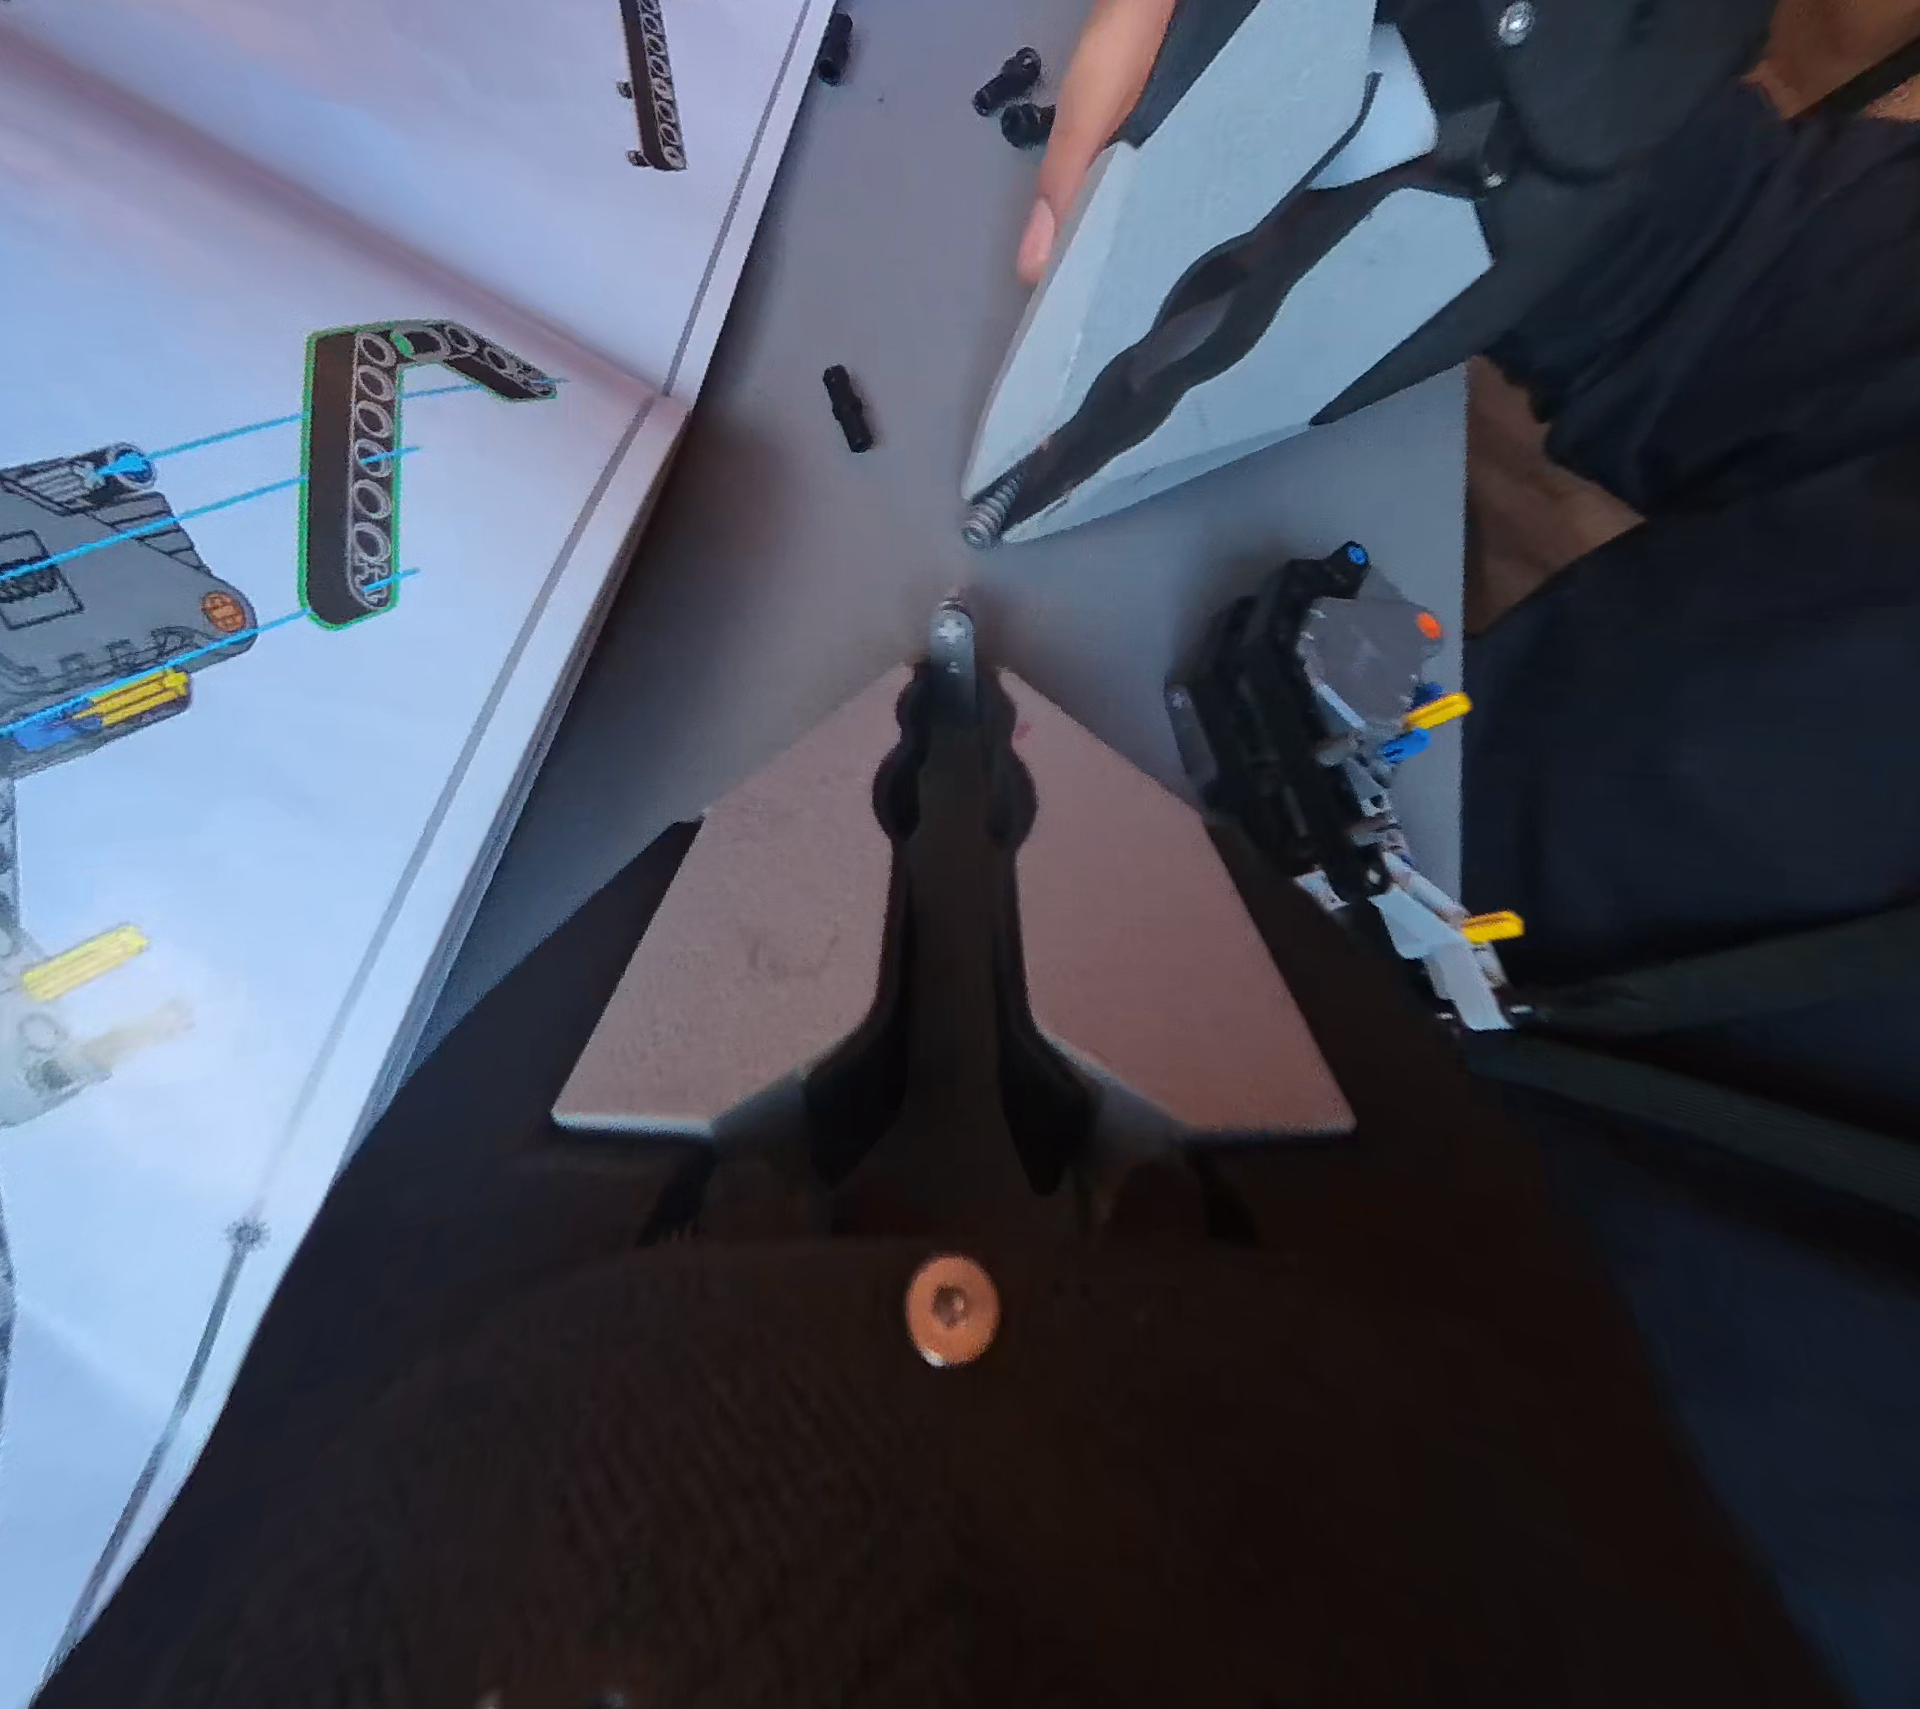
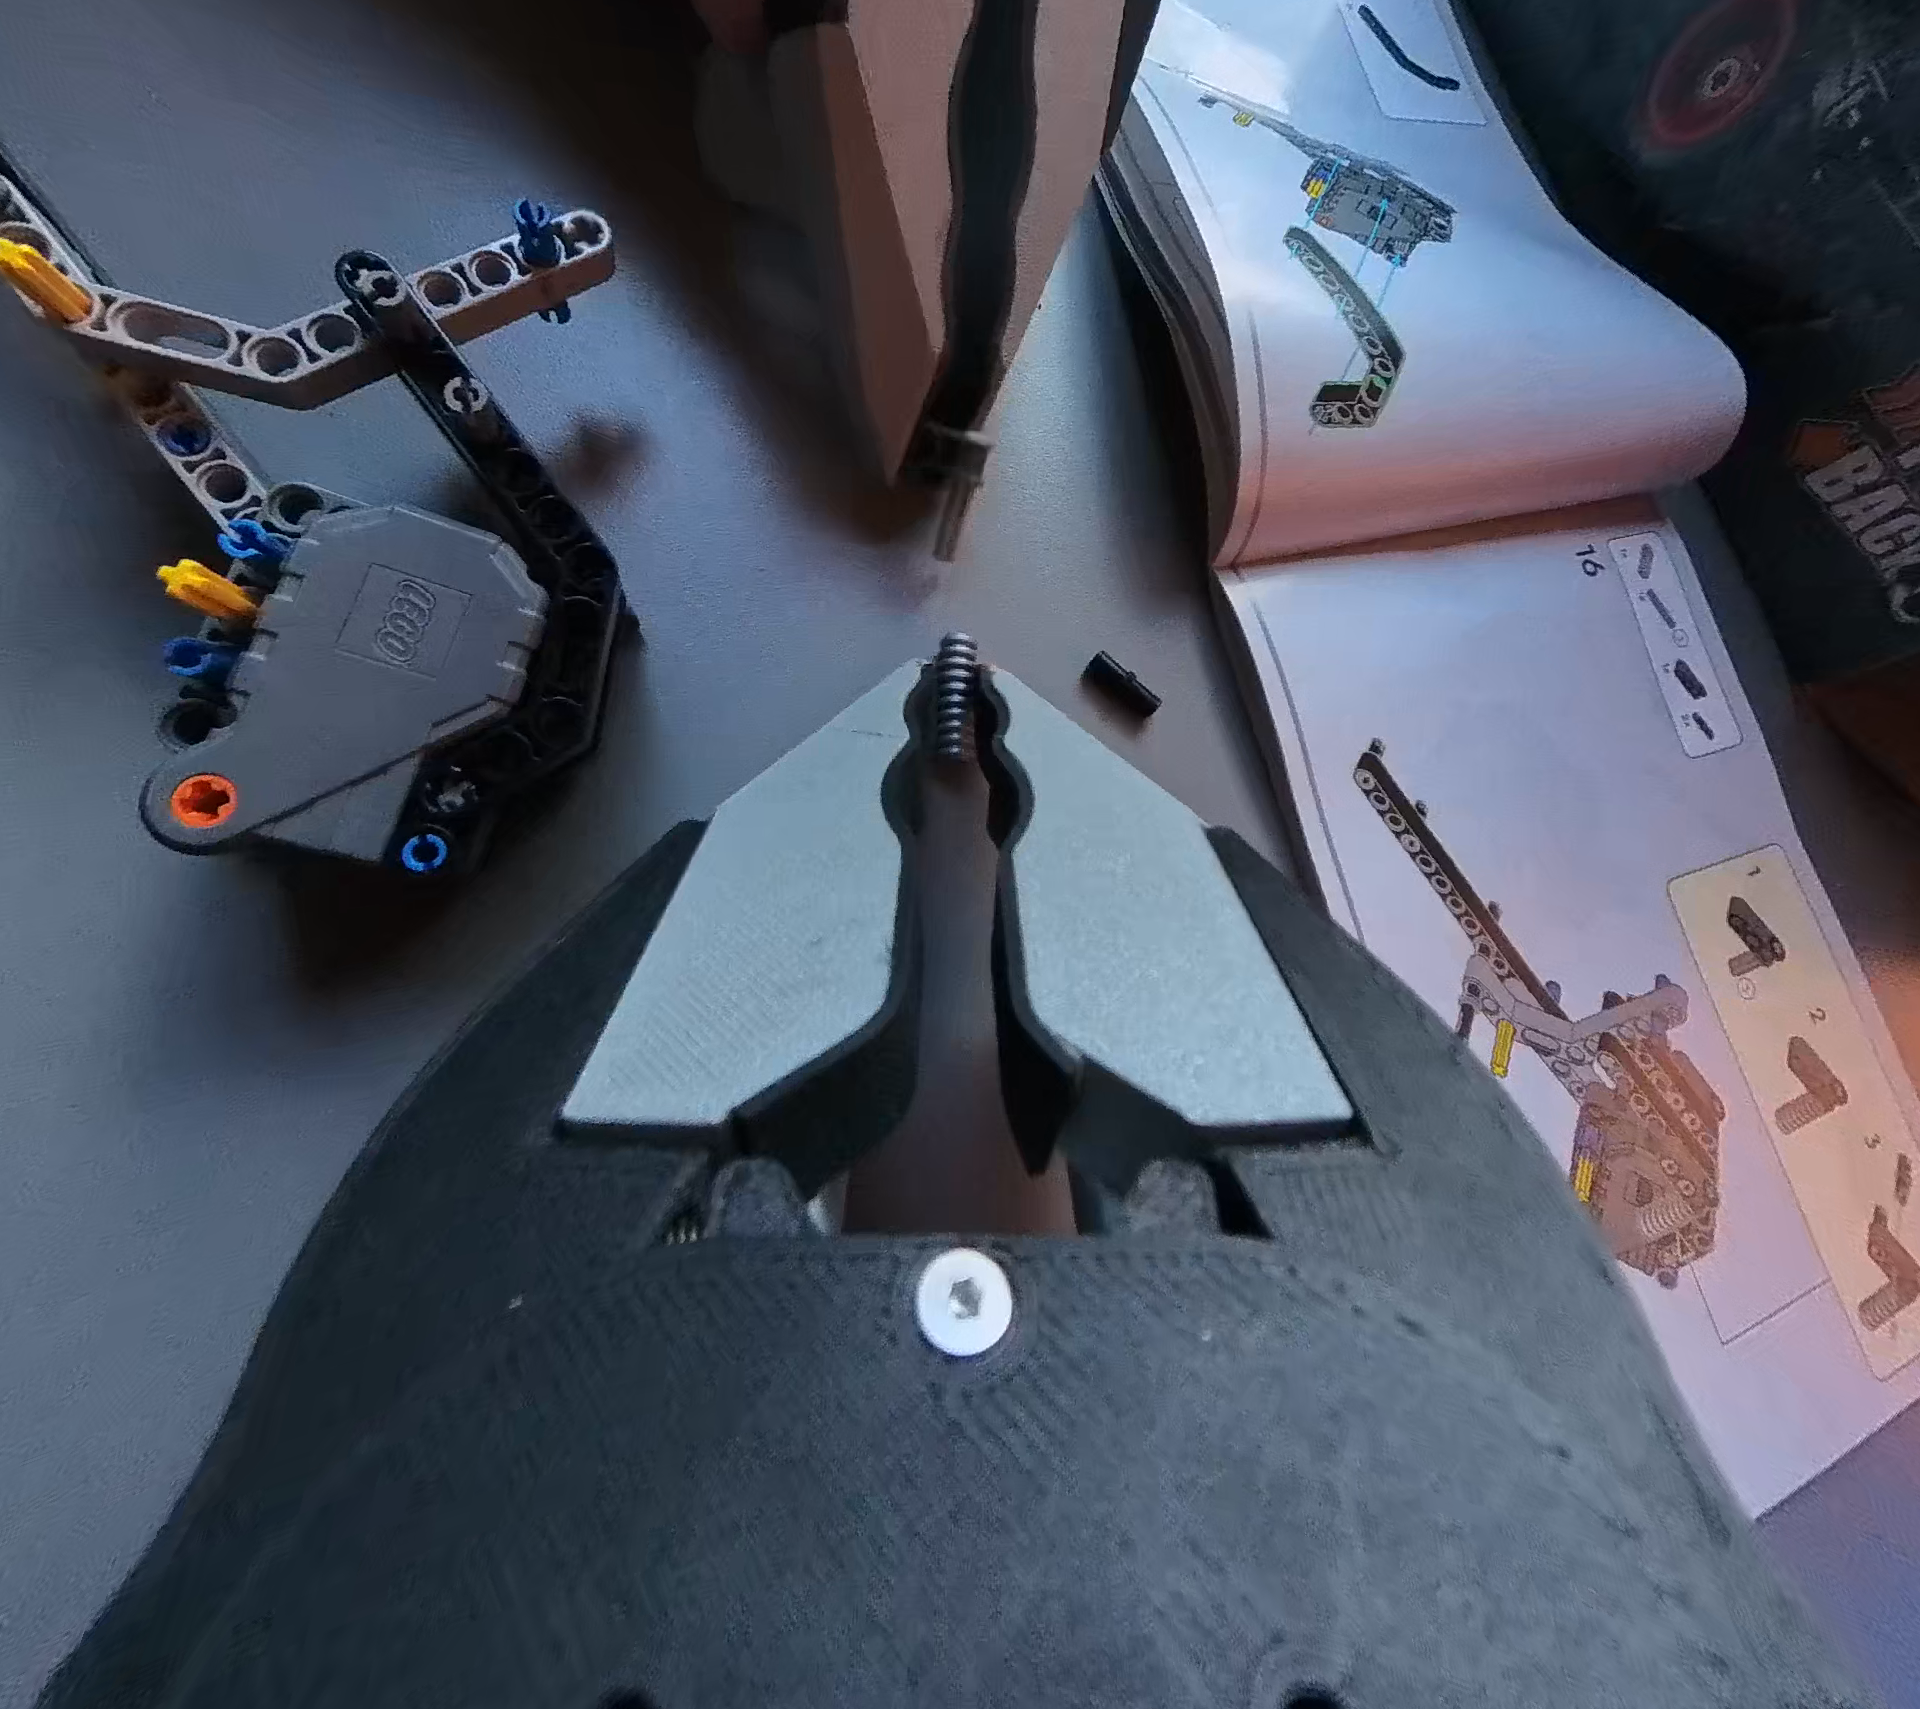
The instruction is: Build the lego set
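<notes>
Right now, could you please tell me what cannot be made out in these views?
- Left wrist view: the grey piece in the left tool is blurred; its shape is unclear.
- Right wrist view: the partial build runs off the left edge.
- Right wrist view: the box is cut off by the right edge.

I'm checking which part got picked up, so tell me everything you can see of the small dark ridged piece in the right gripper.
The small dark ridged worm-gear piece is a short cylinder with tight spiral ridges, like dull dark-grey plastic. It is pinched at the very tip of the right gripper, lying along the fingers with its end poking past them, above the grey table, touching only the pads.
</notes>
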Demonstrator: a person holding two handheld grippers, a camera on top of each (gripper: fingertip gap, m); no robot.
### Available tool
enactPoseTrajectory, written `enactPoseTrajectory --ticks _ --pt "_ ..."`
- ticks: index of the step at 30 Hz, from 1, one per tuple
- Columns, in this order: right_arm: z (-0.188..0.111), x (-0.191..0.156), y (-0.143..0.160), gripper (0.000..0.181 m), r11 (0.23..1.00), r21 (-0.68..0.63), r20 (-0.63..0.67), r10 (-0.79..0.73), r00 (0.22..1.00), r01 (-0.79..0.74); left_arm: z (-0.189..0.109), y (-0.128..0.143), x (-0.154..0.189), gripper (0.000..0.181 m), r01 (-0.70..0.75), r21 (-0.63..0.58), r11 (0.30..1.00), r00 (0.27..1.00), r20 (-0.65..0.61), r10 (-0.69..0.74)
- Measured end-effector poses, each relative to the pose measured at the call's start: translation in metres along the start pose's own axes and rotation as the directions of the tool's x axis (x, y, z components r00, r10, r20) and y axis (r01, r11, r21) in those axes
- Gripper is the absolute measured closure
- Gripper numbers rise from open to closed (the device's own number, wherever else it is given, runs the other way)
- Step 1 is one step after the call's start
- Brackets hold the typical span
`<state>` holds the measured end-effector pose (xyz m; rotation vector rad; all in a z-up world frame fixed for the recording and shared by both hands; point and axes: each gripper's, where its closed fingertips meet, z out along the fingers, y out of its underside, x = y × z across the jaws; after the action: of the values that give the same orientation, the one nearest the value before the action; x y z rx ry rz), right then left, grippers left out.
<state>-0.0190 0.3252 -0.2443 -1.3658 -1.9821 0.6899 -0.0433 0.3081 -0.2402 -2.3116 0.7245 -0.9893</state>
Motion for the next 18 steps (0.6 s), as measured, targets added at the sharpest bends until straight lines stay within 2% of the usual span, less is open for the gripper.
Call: enactPoseTrajectory --ticks 3,7,9,11,13,15,18 --pt "0.0 0.001 0.0 0.177 1.0 -0.001 -0.006 0.008 1.0 -0.008 -0.005 0.0 0.003 0.159 0.037 -0.003 0.999 0.998 -0.047 -0.037" --pt "-0.001 0.003 0.001 0.177 1.0 -0.002 -0.008 0.026 1.0 -0.026 -0.015 0.0 -0.007 0.148 -0.004 0.01 1.0 0.999 0.039 0.004" --pt "-0.001 -0.001 0.0 0.177 0.999 -0.001 0.025 0.051 0.998 -0.051 -0.014 0.001 -0.008 0.151 -0.044 -0.003 0.999 0.997 0.065 0.044" --pt "-0.001 -0.003 -0.001 0.177 0.998 0.003 0.041 0.055 0.998 -0.055 -0.008 0.002 0.002 0.153 -0.048 -0.015 0.999 0.999 0.02 0.048" --pt "0.0 -0.002 0.0 0.177 0.999 0.0 0.045 0.032 0.998 -0.032 -0.003 0.005 0.006 0.163 -0.065 -0.036 0.997 0.998 -0.002 0.065" --pt "0.001 -0.003 -0.002 0.177 1.0 0.005 0.069 0.025 0.997 -0.025 -0.004 0.007 -0.001 0.181 -0.109 -0.051 0.993 0.993 0.037 0.111" --pt "0.003 -0.003 -0.003 0.177 0.999 0.006 0.104 0.04 0.994 -0.041 -0.006 0.004 -0.009 0.181 -0.169 -0.044 0.985 0.981 0.094 0.172"
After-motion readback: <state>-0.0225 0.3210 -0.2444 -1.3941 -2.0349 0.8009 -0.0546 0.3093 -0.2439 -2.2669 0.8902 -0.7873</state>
